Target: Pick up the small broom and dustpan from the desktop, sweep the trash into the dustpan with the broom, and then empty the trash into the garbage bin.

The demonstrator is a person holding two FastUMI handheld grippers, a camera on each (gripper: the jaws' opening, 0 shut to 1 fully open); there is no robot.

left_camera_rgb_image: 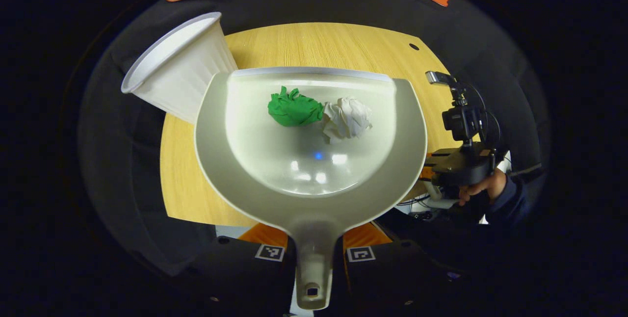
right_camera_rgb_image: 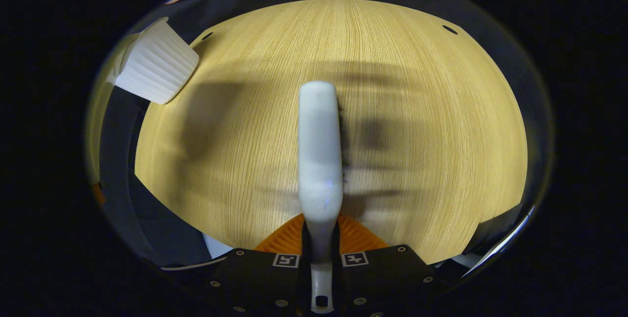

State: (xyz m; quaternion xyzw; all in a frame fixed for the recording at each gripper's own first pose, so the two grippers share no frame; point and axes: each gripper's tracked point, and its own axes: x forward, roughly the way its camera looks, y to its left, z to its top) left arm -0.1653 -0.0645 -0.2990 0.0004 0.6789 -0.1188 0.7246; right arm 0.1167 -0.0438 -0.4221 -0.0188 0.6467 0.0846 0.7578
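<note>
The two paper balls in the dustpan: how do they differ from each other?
1. Colour: the green paper ball is bright green, the white paper ball is plain white.
2. Place: in the left gripper view the green paper ball lies to the left, the white paper ball to its right, slightly nearer the handle.

Both are crumpled, similar in size, touch each other, and lie inside the dustpan, which the left claw holds by its handle.

Pale grey dustpan [left_camera_rgb_image: 314, 179] holding green paper ball [left_camera_rgb_image: 294, 109] and white one [left_camera_rgb_image: 347, 118] — white ribbed garbage bin [left_camera_rgb_image: 182, 69], light wood-grain worktop [right_camera_rgb_image: 417, 111], white broom [right_camera_rgb_image: 320, 155].
</note>
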